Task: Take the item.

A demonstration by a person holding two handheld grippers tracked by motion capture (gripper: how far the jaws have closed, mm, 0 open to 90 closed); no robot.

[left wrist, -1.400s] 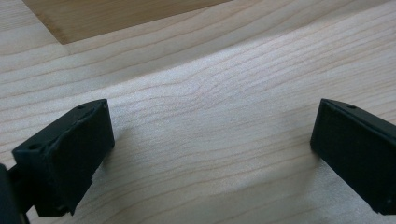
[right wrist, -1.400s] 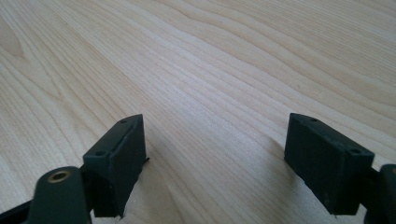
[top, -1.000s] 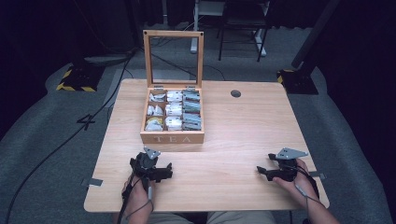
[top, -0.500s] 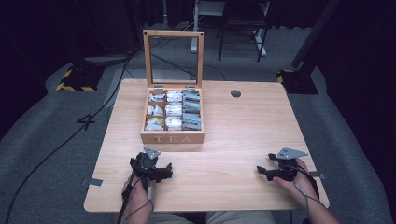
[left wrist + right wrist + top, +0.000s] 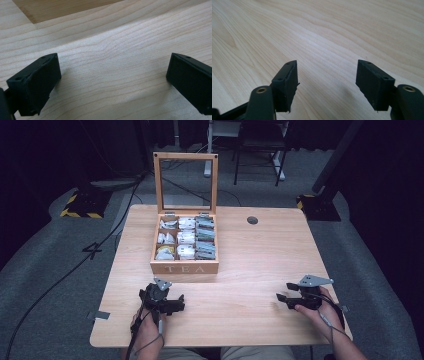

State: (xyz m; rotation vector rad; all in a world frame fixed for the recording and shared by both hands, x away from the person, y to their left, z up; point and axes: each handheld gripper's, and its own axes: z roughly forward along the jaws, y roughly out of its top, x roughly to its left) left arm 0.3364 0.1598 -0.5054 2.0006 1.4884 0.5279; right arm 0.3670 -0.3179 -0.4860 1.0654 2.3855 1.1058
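At the near edge of the wooden table (image 5: 260, 250), both grippers rest empty: the left gripper (image 5: 172, 304) gapes wide, while the right gripper (image 5: 286, 292), jaws just narrowing on nothing, remains parted. The open tea box (image 5: 184, 268) sits ahead of the left gripper; approach its sachets (image 5: 186, 238) from above, jaws wide.

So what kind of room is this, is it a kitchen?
Probably not a kitchen; it looks like a recording studio or lab. The pale wooden table stands on grey carpet among black cables and yellow-and-black striped stand bases, with dark surroundings. Only the open wooden tea box seems kitchen-like.
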